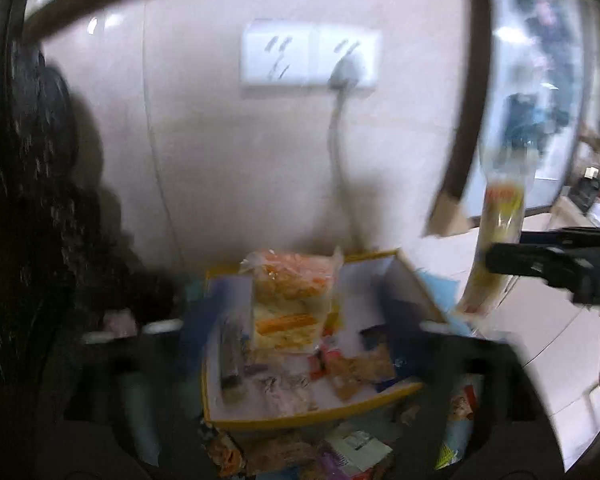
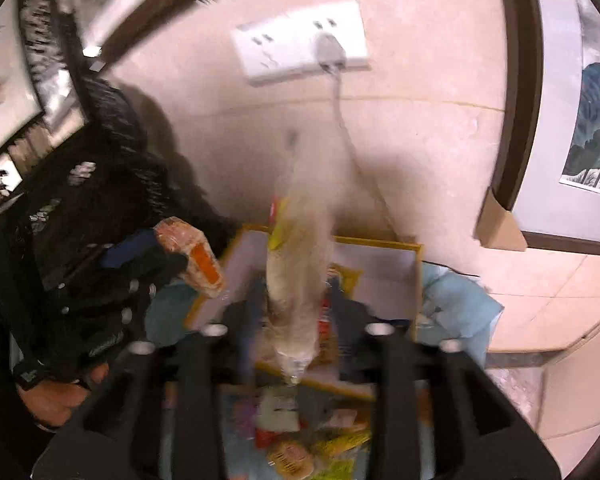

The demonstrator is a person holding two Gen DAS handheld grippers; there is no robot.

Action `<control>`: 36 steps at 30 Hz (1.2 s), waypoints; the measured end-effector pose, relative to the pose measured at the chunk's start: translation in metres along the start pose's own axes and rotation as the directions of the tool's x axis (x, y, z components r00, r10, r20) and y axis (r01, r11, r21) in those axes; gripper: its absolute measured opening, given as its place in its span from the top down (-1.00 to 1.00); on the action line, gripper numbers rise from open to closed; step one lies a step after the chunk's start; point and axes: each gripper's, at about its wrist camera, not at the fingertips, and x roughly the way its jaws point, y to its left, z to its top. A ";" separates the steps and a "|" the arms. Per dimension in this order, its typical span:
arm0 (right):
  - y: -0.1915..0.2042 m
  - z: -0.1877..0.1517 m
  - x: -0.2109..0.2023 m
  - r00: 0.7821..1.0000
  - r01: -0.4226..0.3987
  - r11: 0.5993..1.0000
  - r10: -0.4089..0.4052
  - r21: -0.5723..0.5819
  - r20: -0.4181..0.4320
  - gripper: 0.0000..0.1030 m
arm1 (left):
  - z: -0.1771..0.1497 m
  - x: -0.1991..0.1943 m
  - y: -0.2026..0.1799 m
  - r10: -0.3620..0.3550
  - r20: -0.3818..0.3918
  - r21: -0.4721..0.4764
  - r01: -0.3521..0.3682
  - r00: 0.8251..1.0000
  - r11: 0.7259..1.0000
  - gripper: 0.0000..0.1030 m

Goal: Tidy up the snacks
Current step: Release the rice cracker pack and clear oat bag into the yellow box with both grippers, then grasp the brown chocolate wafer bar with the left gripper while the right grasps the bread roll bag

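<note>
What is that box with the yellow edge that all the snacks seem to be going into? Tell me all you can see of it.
The yellow-rimmed box is an open, lidless, shallow rectangular tray, seemingly cardboard, with pale inner walls and floor. It sits below the wall socket, close to the wall. Several small wrapped snacks lie loose on its floor, and an orange-and-yellow packet shows over its middle. More packets are strewn outside its near edge. The pictures are blurred, so finer detail is lost.
</note>
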 end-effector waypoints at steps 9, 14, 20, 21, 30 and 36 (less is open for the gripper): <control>-0.007 -0.070 0.012 0.996 0.024 1.000 -0.022 0.017 -0.087 -0.13 | -0.055 -0.011 0.019 0.030 -0.033 -0.017 -0.031 0.999 0.999 -0.78; 0.025 -0.154 0.029 0.978 -0.025 0.993 0.000 -0.117 -0.207 -0.15 | -0.114 -0.027 0.023 0.028 -0.093 -0.036 -0.031 0.995 0.999 -0.79; 0.064 -0.244 0.056 0.948 -0.056 0.928 -0.067 -0.369 -0.312 -0.14 | -0.208 -0.026 0.038 0.081 -0.271 -0.024 -0.091 0.959 0.996 -0.79; 0.066 -0.251 0.060 0.945 -0.062 0.922 -0.070 -0.383 -0.321 -0.14 | -0.218 -0.024 0.041 0.093 -0.291 -0.020 -0.103 0.952 0.994 -0.79; 0.076 -0.266 0.094 0.931 -0.017 0.880 -0.159 -0.474 -0.328 -0.16 | -0.264 0.012 0.053 0.097 -0.424 -0.009 -0.112 0.900 0.994 -0.79; 0.082 -0.278 0.117 0.912 0.012 0.825 -0.240 -0.564 -0.332 -0.40 | -0.274 0.027 0.043 0.106 -0.429 0.073 -0.083 0.897 0.994 -0.29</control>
